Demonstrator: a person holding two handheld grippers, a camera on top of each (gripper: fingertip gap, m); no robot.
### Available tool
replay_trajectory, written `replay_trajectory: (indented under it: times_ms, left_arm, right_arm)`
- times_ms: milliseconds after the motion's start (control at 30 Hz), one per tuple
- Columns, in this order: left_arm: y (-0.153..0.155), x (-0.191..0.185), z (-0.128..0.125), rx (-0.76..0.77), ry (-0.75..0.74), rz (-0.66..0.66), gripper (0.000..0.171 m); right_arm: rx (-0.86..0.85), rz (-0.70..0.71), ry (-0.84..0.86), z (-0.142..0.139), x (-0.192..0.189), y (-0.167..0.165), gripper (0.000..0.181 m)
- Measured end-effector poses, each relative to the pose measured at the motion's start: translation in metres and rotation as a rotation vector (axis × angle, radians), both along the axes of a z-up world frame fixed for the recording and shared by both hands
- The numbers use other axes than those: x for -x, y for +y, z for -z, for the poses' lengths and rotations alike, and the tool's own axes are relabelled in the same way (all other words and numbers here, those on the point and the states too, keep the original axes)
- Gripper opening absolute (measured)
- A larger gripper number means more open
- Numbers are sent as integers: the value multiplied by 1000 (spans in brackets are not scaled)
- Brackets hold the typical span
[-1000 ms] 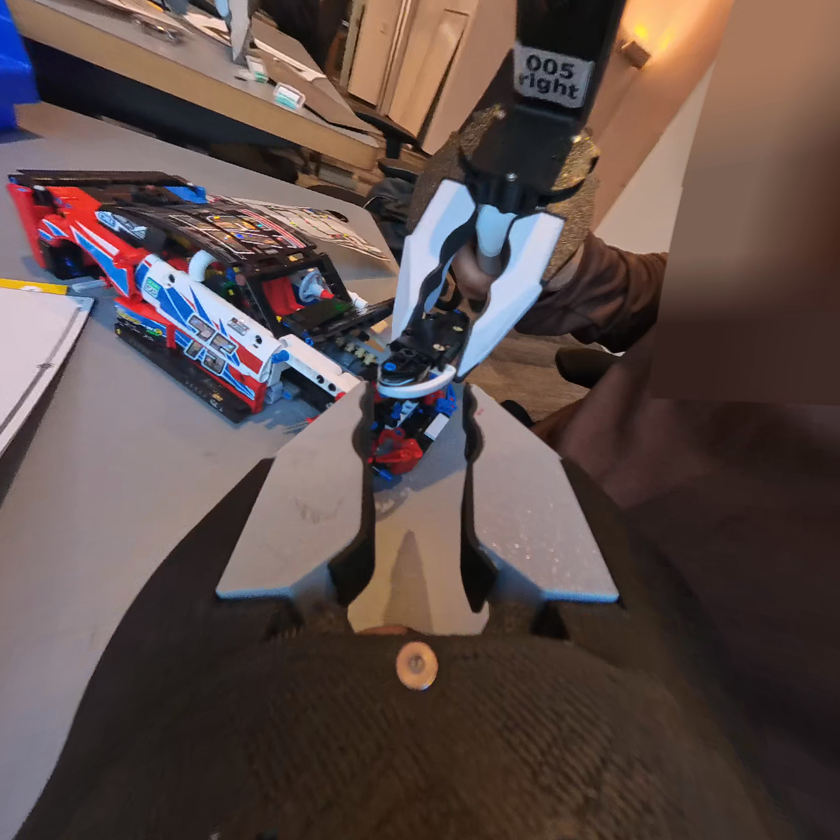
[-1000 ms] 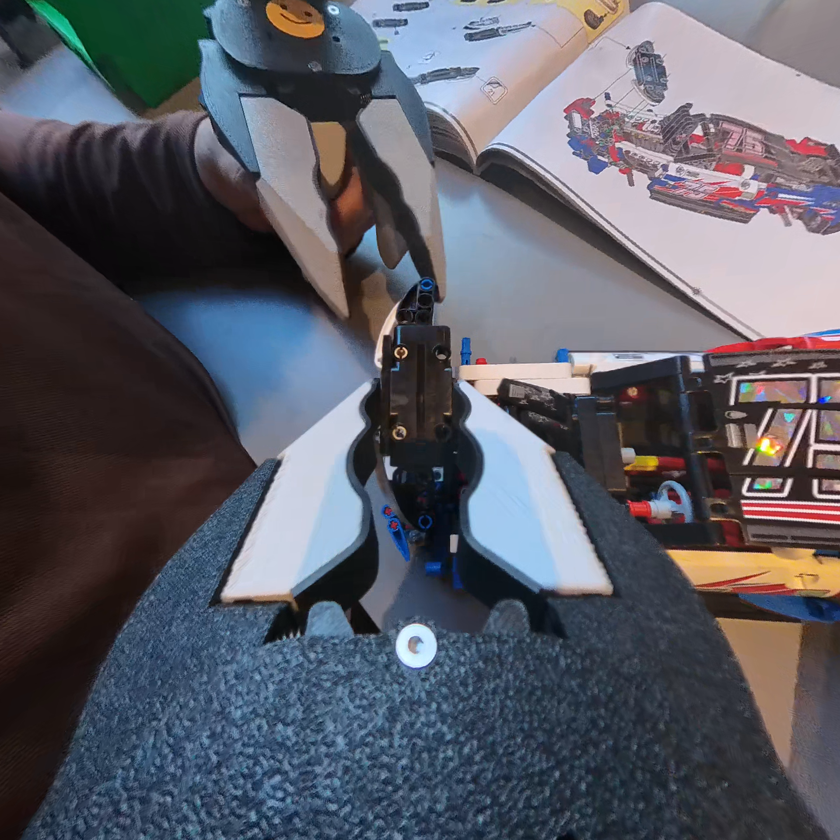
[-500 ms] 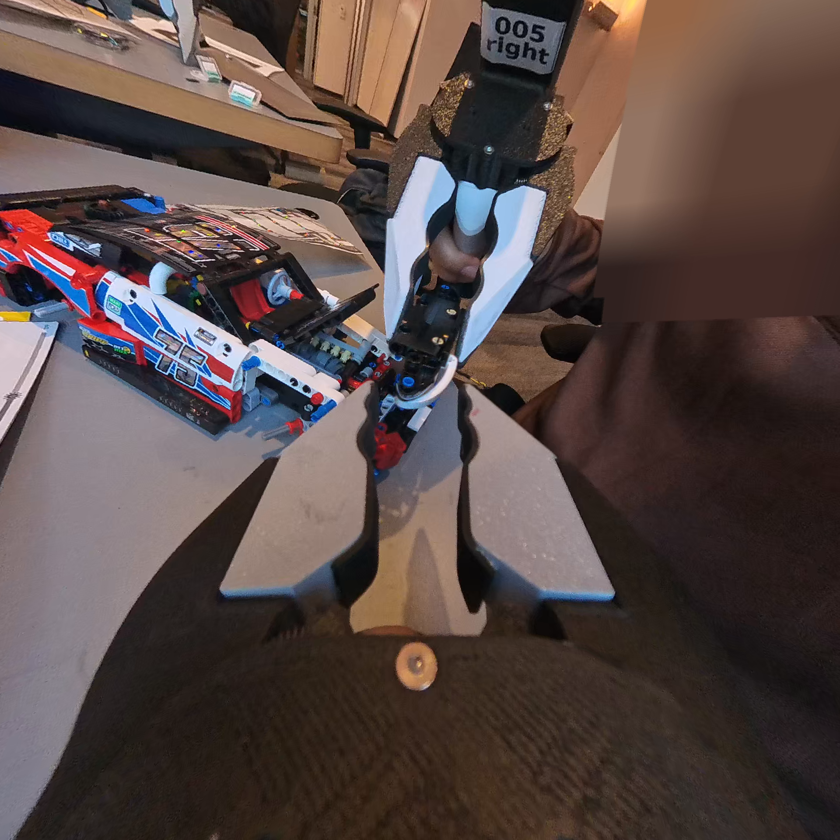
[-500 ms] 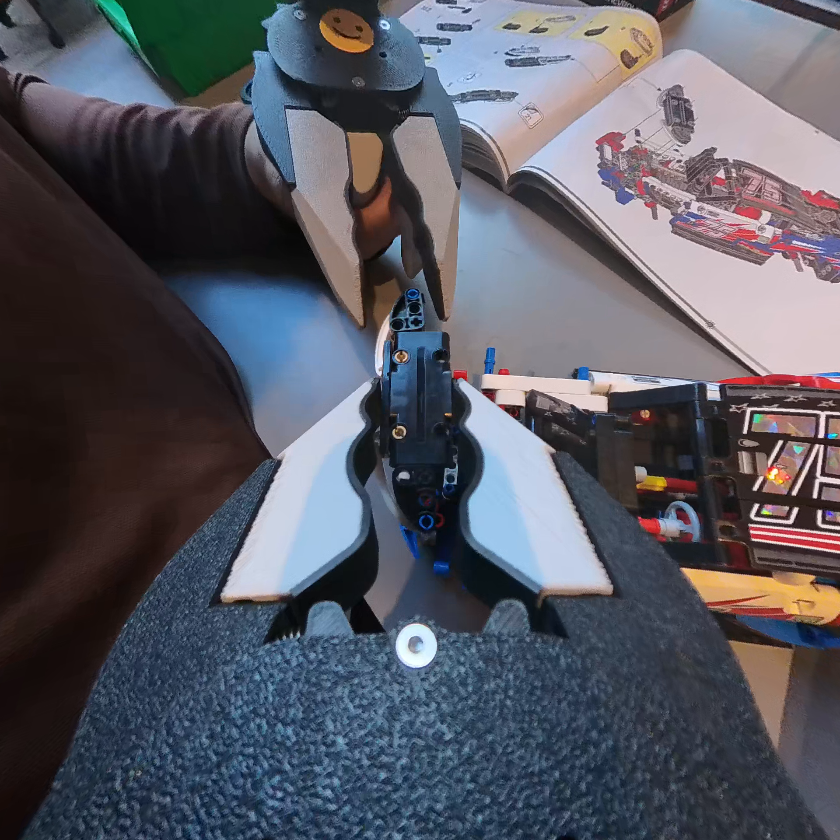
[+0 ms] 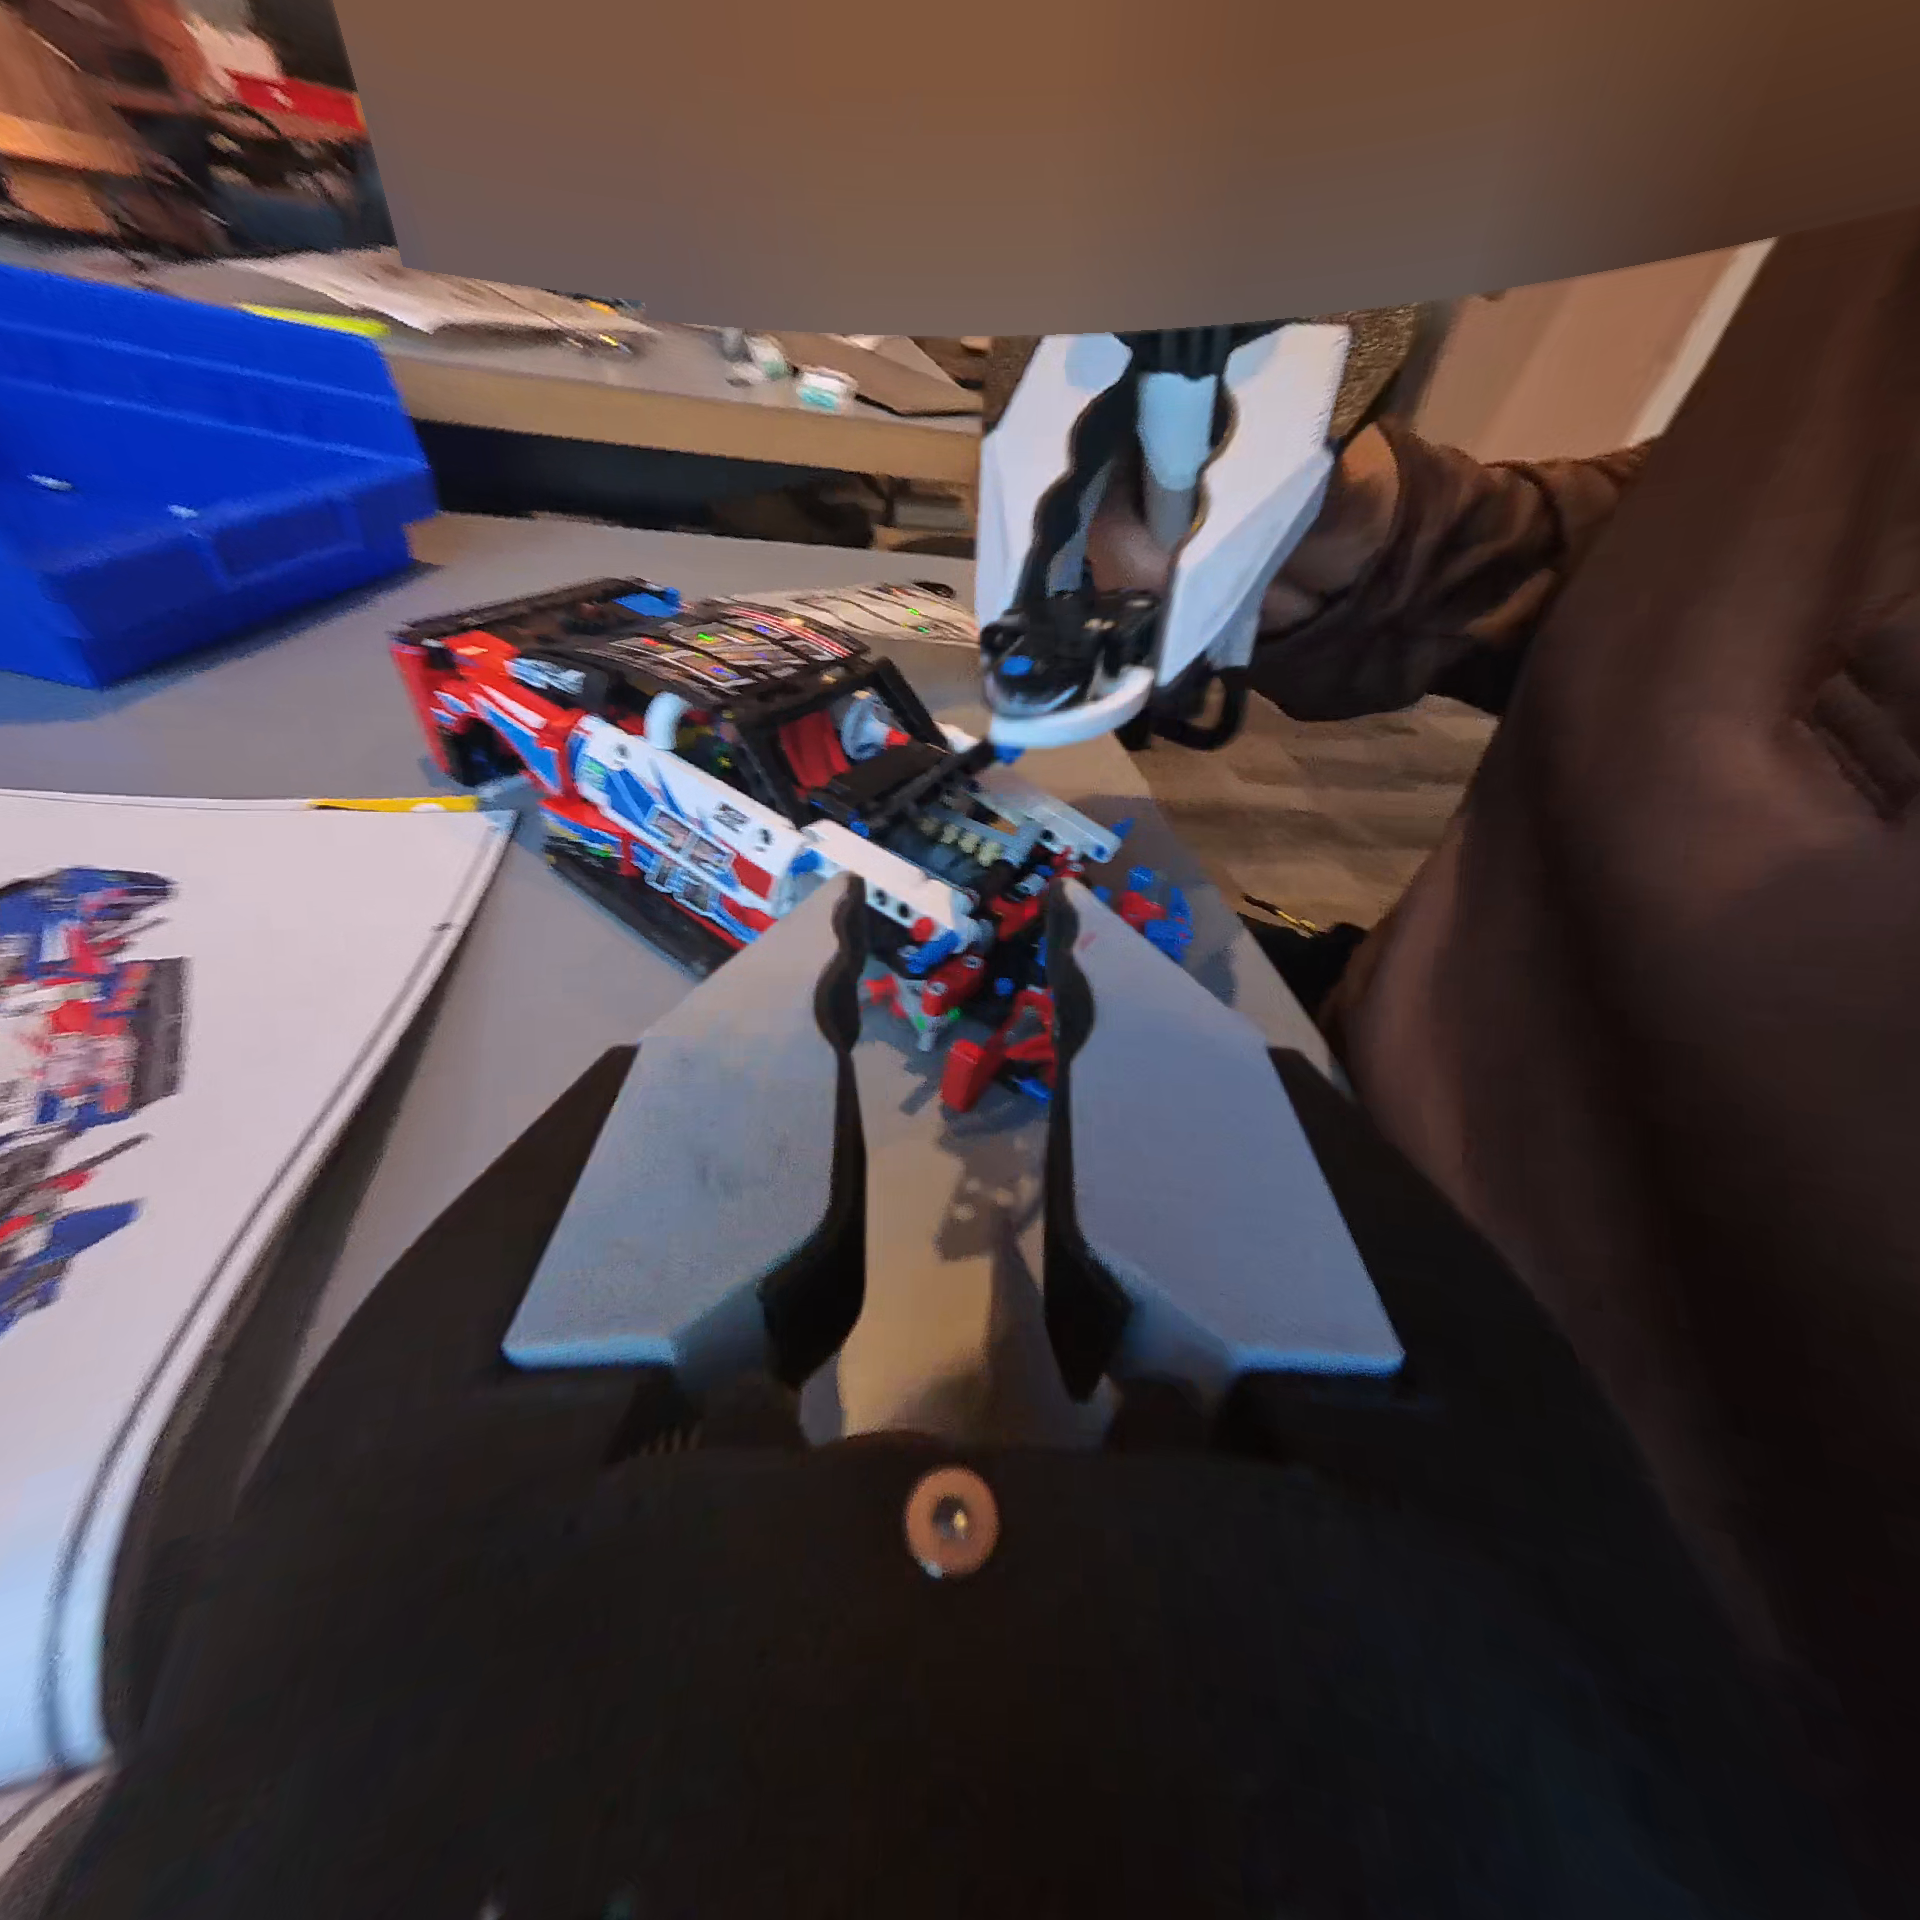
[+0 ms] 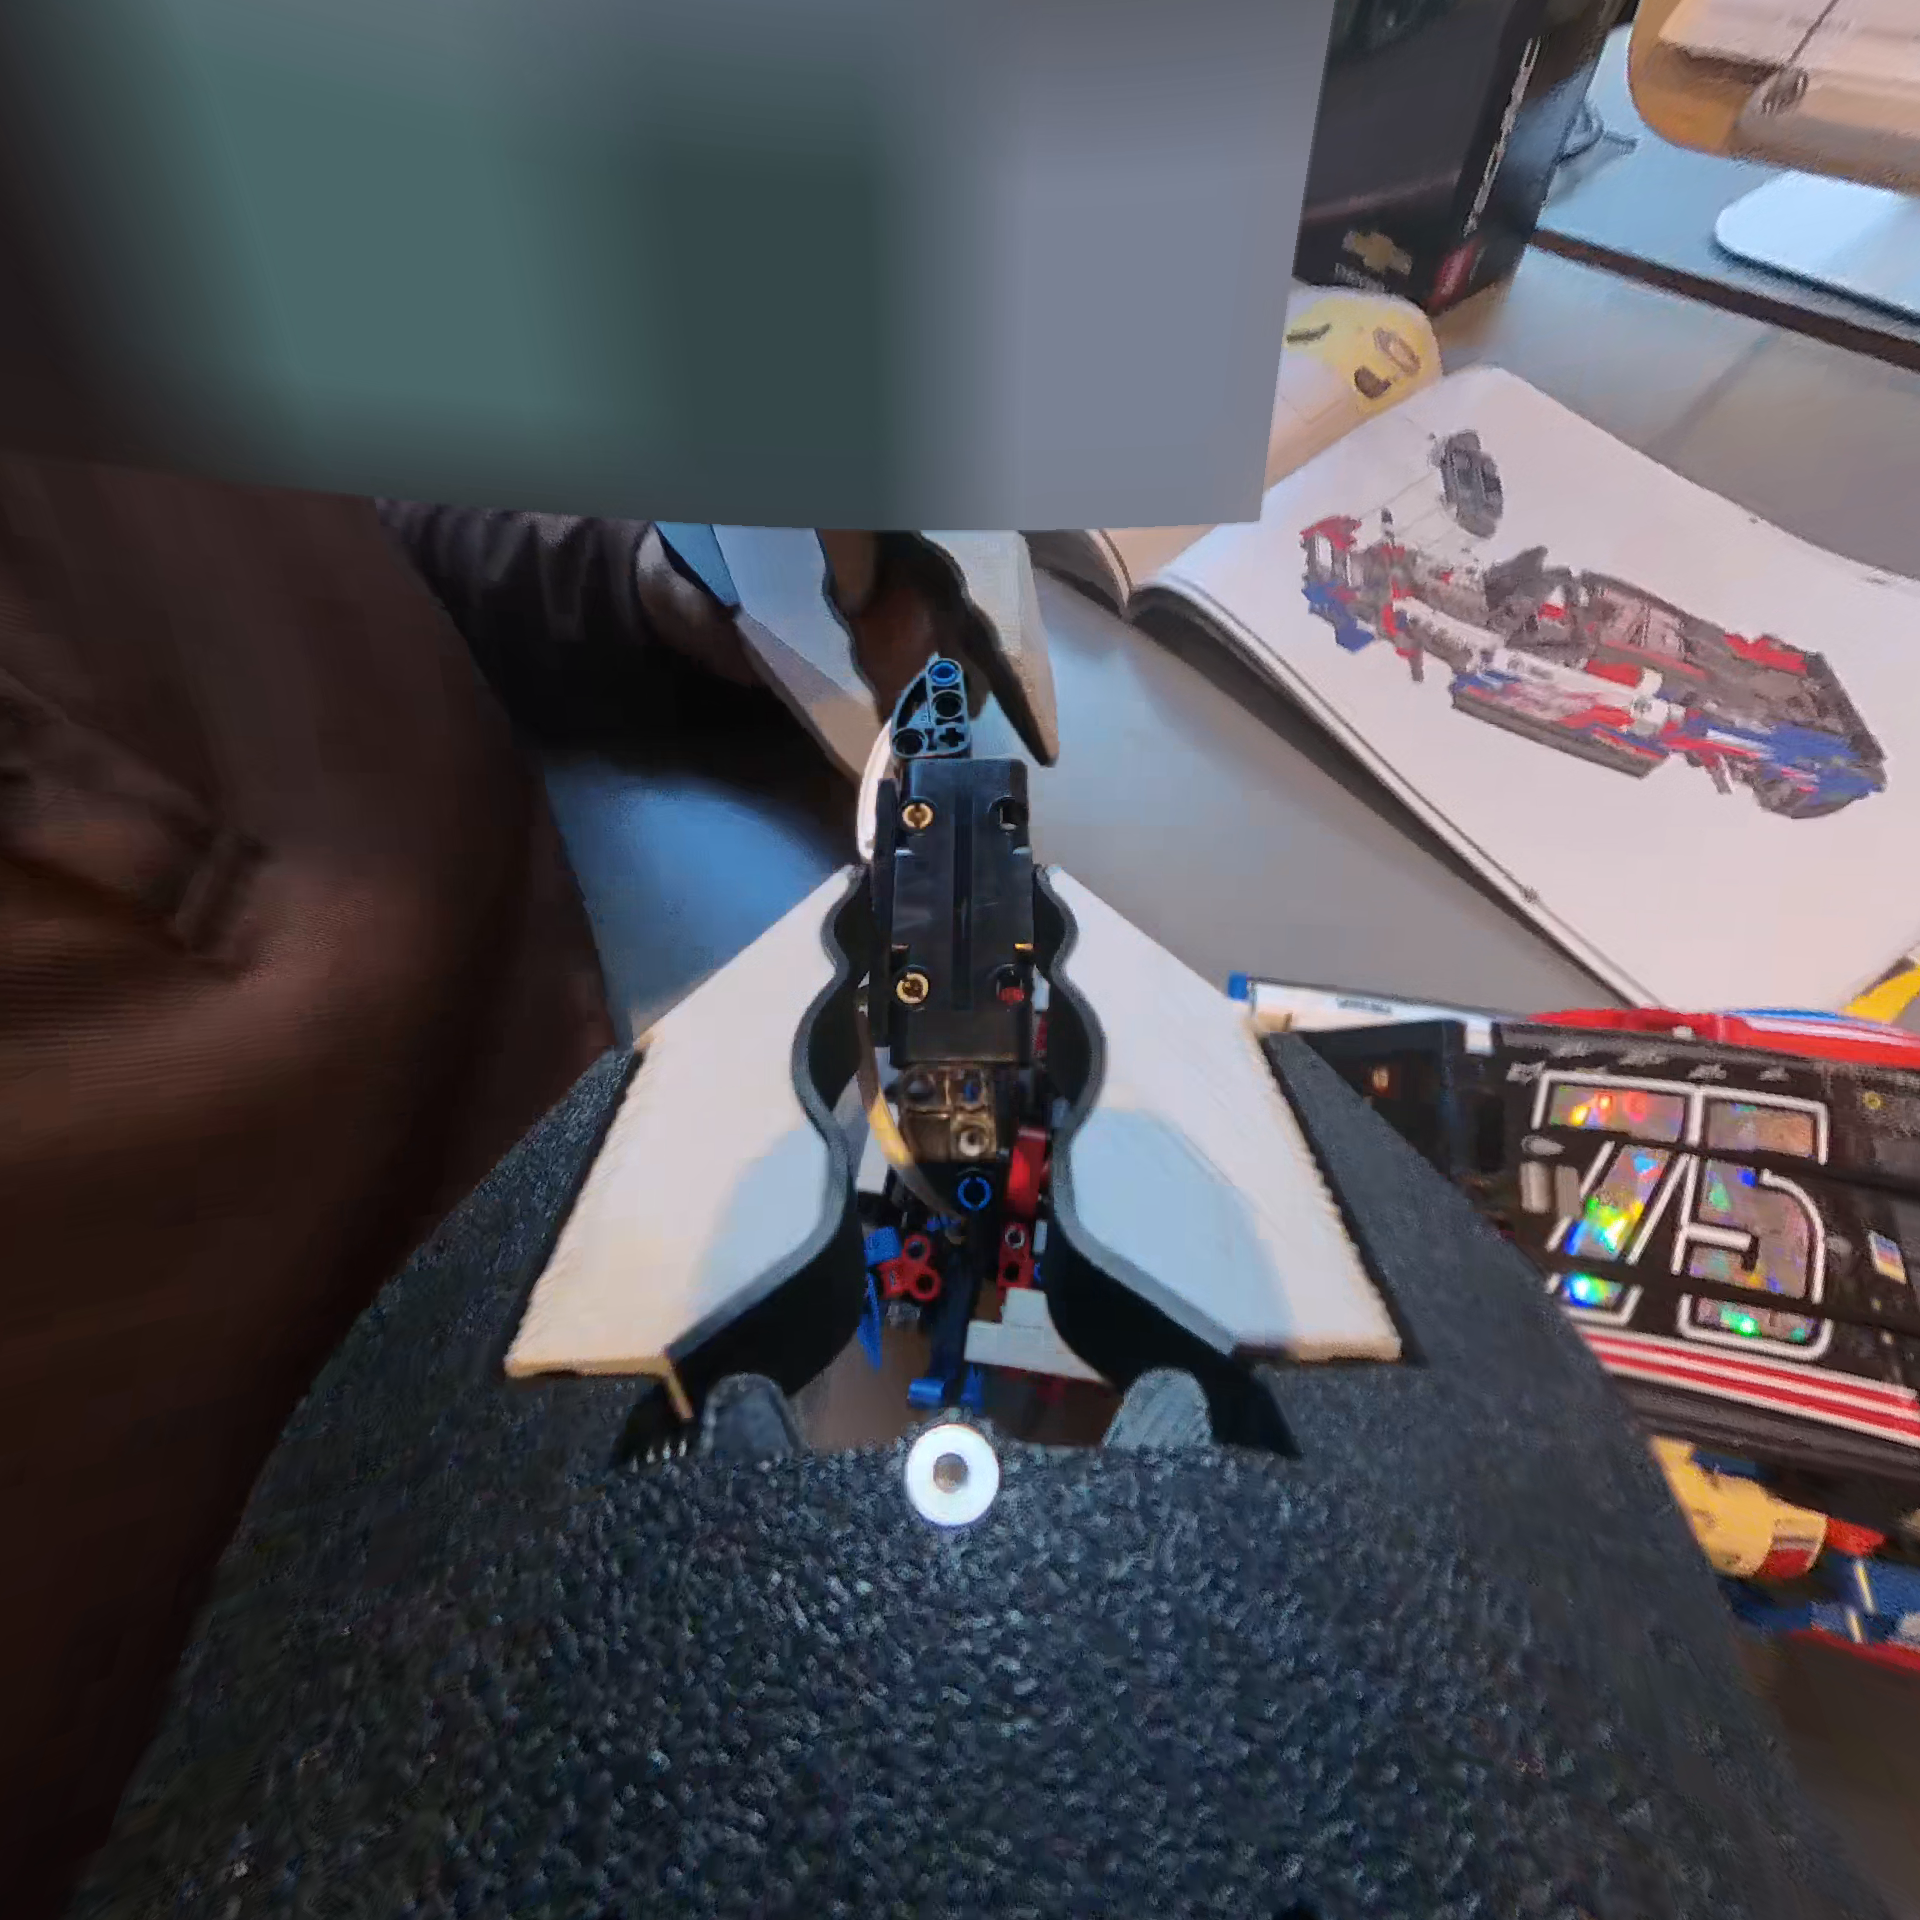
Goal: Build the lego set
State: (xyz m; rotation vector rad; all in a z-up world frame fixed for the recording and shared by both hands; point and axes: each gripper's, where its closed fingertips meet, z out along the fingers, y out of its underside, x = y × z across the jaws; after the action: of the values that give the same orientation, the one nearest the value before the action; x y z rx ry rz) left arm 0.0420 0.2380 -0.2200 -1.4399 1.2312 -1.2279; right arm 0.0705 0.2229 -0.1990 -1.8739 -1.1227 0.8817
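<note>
The red, white, blue and black lego race car [image 5: 675, 769] lies on the grey table [image 5: 312, 727], and it also shows in the right wrist view [image 6: 1683, 1195]. My right gripper [image 6: 951, 883] is shut on a black sub-assembly [image 6: 961, 914] with a white arch and blue pins. In the left wrist view the right gripper [image 5: 1091, 675] holds the sub-assembly [image 5: 1070, 665] in the air just above the car's open front end. My left gripper [image 5: 948, 914] is open and empty, low over the table in front of the car's nose. Its grey fingers [image 6: 1013, 644] show beyond the sub-assembly's tip.
Loose red and blue pieces [image 5: 997, 1039] lie at the car's front. An open instruction book [image 6: 1558, 675] lies beside the car, seen at the left in the left wrist view [image 5: 208, 1039]. A blue bin [image 5: 187, 468] stands at back left, a black box [image 6: 1455, 156] farther off. A person's brown sleeve [image 5: 1455, 540] is at the right. My hands' fingertips stand some 5 cm from each other.
The right gripper has lifted the sub-assembly up and away from the left gripper's tips. The left gripper has drawn back and swung, so more of the car and book shows. Both grips are unchanged.
</note>
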Motion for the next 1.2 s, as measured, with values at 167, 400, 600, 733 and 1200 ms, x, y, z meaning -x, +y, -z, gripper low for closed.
replay_trajectory:
  times_ms: [167, 400, 600, 733, 1200]
  left_arm:
    - [14, 8, -8, -9, -57, -71, 30]
    - [15, 12, -11, -8, -85, -78, 30]
    - [17, 13, -13, 9, -102, -87, 29]
    - [16, 12, -12, 2, -90, -86, 29]
    - [19, 15, -14, 26, -113, -92, 28]
  right_arm:
    - [7, -2, 120, -20, -1, 22, 29]
    - [34, -1, 178, -23, 0, 38, 30]
    - [40, 15, 179, -17, -4, 42, 30]
    - [36, 23, 187, -18, -7, 44, 30]
    - [37, 24, 196, -16, -8, 50, 30]
